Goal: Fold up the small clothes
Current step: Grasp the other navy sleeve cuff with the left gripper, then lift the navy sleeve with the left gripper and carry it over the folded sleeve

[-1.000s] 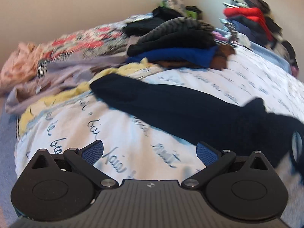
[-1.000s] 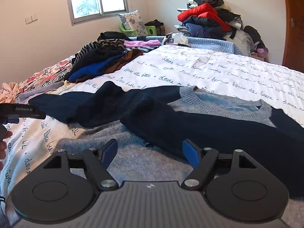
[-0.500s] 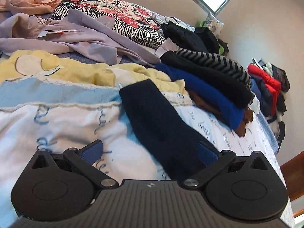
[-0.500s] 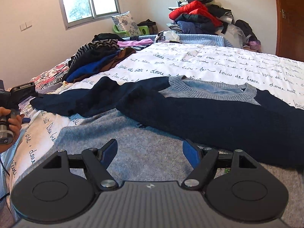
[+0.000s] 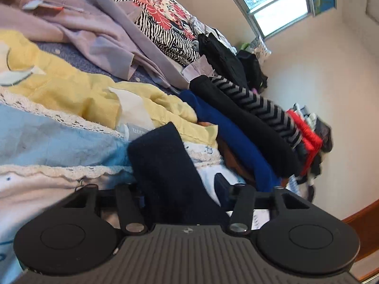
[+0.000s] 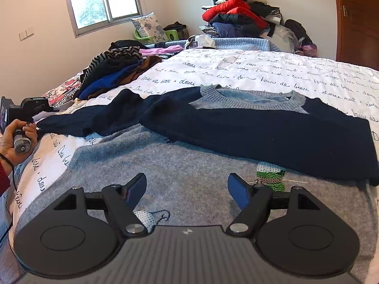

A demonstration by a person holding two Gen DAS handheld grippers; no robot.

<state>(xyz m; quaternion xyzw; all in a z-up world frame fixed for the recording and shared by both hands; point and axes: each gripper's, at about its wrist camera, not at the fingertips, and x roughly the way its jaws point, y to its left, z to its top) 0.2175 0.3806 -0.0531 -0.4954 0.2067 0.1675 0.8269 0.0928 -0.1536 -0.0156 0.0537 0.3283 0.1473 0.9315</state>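
Observation:
A grey sweater [image 6: 177, 165] with navy sleeves lies flat on the script-printed bedspread [image 6: 260, 71]. One navy sleeve [image 6: 260, 132] is folded across its chest. The other navy sleeve [image 5: 165, 165] stretches out to the left. My left gripper [image 5: 182, 191] straddles that sleeve near its cuff and its jaws are closing. White cover still shows between the cloth and the right pad [image 5: 221, 185]. In the right wrist view a hand [image 6: 16, 135] holds that gripper's handle at the cuff. My right gripper [image 6: 187, 191] stands open over the grey hem, with nothing between its pads.
A stack of folded clothes [image 5: 248, 123] sits just beyond the sleeve. Yellow [image 5: 71, 90] and lilac [image 5: 94, 28] garments lie loose to its left. A heap of jackets [image 6: 236, 16] rises at the far end of the bed, with a wooden door [image 6: 355, 19] on the right.
My left gripper rolled and moved along the outstretched sleeve to its cuff end, and its jaws narrowed around the cloth. My right gripper crept forward over the grey hem, still open.

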